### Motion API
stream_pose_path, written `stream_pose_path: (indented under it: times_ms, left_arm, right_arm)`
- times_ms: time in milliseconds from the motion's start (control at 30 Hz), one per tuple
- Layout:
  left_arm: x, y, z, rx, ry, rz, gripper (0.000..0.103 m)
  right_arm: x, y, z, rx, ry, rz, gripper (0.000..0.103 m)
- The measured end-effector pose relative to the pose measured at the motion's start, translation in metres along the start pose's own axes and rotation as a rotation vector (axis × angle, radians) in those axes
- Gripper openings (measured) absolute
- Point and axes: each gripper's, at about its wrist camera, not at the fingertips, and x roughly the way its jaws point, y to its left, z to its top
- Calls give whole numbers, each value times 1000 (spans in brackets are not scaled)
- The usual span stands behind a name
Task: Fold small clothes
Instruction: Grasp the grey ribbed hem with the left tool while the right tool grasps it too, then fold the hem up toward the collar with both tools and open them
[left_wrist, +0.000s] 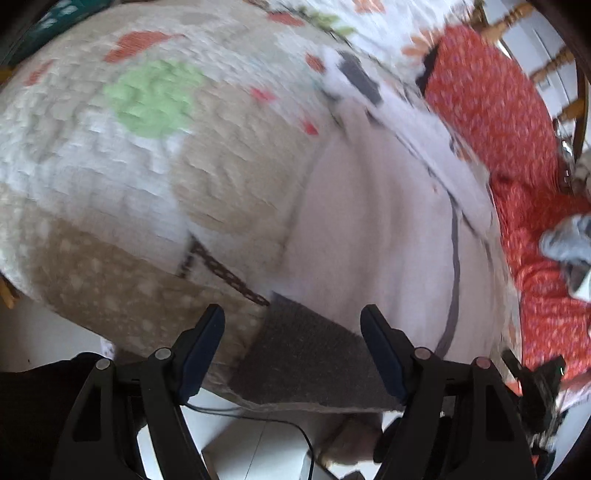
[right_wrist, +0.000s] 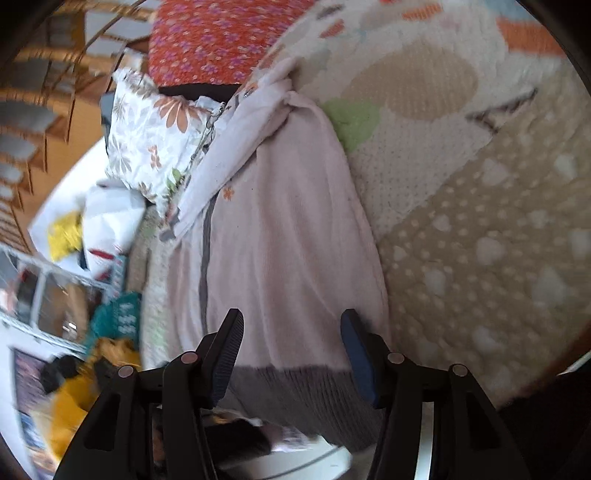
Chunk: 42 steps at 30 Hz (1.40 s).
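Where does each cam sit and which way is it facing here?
Left wrist: on the left gripper, looking forward along its open fingers at the grey hem of a pale pink garment on a patterned quilt; only the gripper shows.
Right wrist: on the right gripper, fingers open, looking along the same pale pink garment from its grey hem; only the gripper shows.
Shared: garment, quilt, red floral fabric.

Left tongs (left_wrist: 291, 325) and right tongs (right_wrist: 291, 330) both gape wide, fingers spread and pointing forward.
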Motion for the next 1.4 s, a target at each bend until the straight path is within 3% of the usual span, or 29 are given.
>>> stream_pose_path:
  times_ms: [100, 167, 233, 333, 533, 567, 700, 767, 800, 833, 900, 967, 1000, 1200, 1400]
  left_arm:
    - [1, 4, -1, -11, -1, 34, 75]
    - [9, 1, -3, -4, 34, 29, 75]
    - [17, -3, -8, 12, 75, 19, 75]
    - [32, -8, -15, 13, 134, 12, 76]
    - [37, -12, -23, 11, 148, -14, 74]
    - [37, -13, -25, 14, 150, -12, 71]
    - [31, -13, -32, 38, 135, 37, 34]
    - [28, -11, -33, 34, 124, 37, 23]
    - [25, -10, -35, 30, 121, 28, 10]
    - [22, -7, -38, 25, 125, 13, 7]
    - [17, -7, -41, 19, 119, -8, 7]
    - [12, -10, -42, 16, 106, -10, 7]
    - [7, -10, -42, 7, 96, -24, 7]
    - [-25, -9, -32, -33, 27, -110, 7]
    - [-35, -24, 18, -64, -4, -174, 7]
  right_arm:
    - [-19, 2, 4, -55, -88, -118, 61]
    - [-14, -8, 6, -22, -60, -158, 63]
    - [-2, -22, 2, 39, 10, -150, 63]
    - [-1, -18, -2, 24, 13, -152, 63]
    - [6, -20, -22, 40, 88, -90, 63]
    - [7, -20, -26, 43, 97, -81, 63]
    - [11, -15, -37, 24, 107, -93, 63]
    - [10, -11, -40, 10, 107, -109, 63]
    - [11, -9, -42, 4, 106, -117, 61]
    - [11, -7, -44, -3, 107, -122, 59]
    - [15, -3, -49, -21, 133, -123, 35]
    - [19, -3, -51, -19, 154, -118, 18]
    - [19, -3, -49, -12, 152, -109, 14]
    - [-9, 12, -31, -23, 109, 18, 12]
    - [-28, 52, 20, -107, 53, 86, 12]
